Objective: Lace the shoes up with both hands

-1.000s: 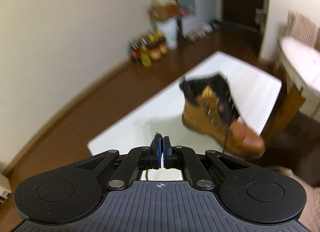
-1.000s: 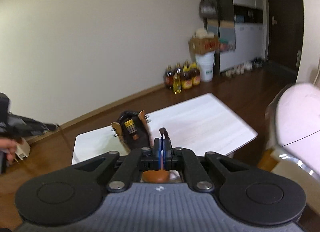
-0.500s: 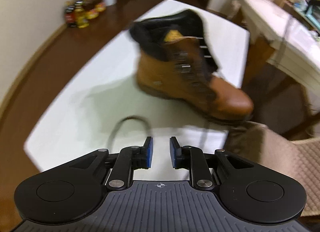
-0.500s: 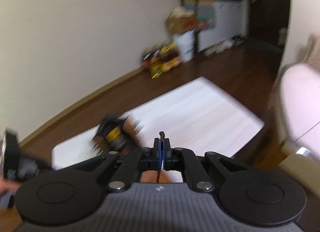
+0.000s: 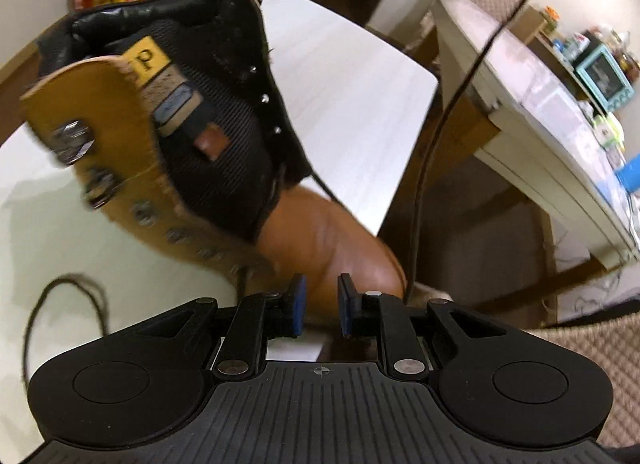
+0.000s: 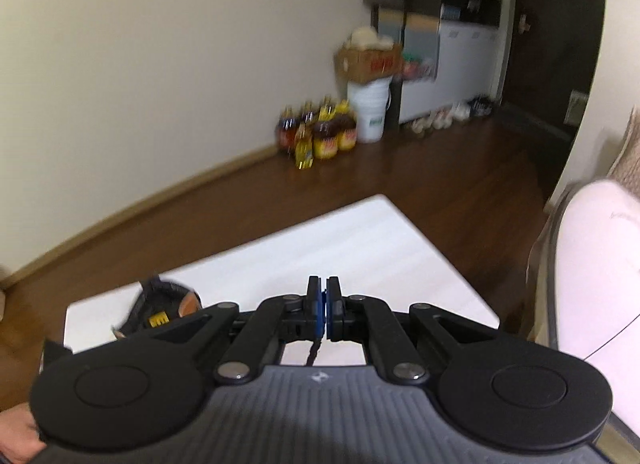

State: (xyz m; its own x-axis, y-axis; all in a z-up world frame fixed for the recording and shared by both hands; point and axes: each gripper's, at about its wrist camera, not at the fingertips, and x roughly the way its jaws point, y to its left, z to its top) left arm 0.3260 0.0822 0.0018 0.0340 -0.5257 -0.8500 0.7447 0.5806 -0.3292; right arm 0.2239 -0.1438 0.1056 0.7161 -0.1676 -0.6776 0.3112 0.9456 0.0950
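Left gripper [image 5: 320,306]: released, empty, just above the boot's toe.
Boot [image 5: 192,136]: on the desk [image 5: 352,76], long axis running away up-left.
Right gripper [image 6: 322,314]: clenched on the lace [image 5: 472,76], raised well right of the boot.

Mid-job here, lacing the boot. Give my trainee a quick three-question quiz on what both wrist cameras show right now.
1. True or false: the left gripper is clamped on the lace.
2. What do the closed pads of the right gripper pinch?
A. the boot's tongue
B. a dark lace end
C. nothing
3. Fill in: the boot stands on the ______ table.

Key
1. False: its jaws stand open above the toe, holding nothing.
2. B: a dark strand hangs below the pads.
3. white
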